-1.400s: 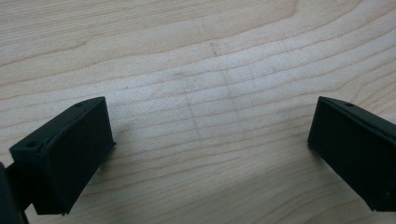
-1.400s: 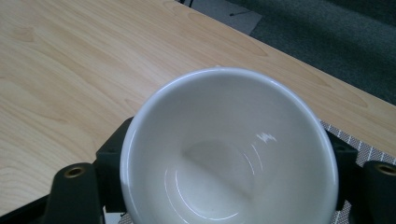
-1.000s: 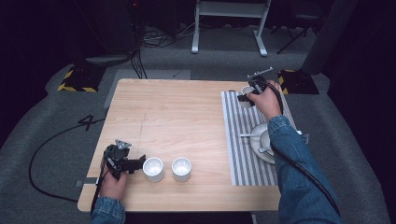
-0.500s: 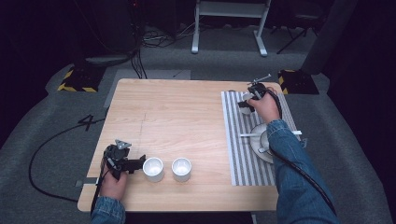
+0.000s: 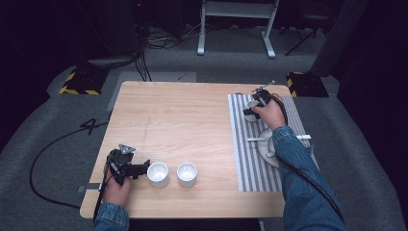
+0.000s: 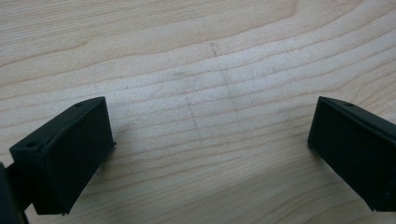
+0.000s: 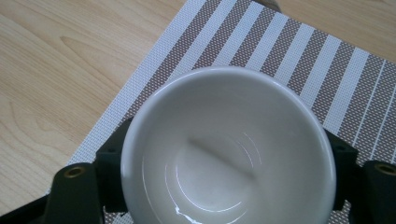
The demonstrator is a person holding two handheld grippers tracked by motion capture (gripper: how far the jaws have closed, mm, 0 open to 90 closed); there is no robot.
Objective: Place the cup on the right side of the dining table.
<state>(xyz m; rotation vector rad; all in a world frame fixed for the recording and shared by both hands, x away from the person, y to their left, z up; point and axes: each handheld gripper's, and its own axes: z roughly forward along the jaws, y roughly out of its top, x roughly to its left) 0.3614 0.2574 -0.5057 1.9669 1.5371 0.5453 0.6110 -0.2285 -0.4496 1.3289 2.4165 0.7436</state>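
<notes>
Right gripper (image 7: 224, 186) clamps white cup (image 7: 229, 149) over striped mat (image 7: 299, 51) edge; left gripper (image 6: 205, 154) wide, bare table (image 6: 196, 56) between.

Dark studio: floor cables (image 5: 159, 41), hazard-striped blocks (image 5: 77, 83)

My left gripper (image 5: 142, 168) sits low at the near left of the table, jaws wide apart, nothing between them, hand (image 5: 117, 188) wrapped round its grip. My right arm (image 5: 300, 183) reaches far forward, denim sleeve, right gripper (image 5: 248, 112) at the far right, jaws clamped either side of a cup (image 7: 228, 148).
</notes>
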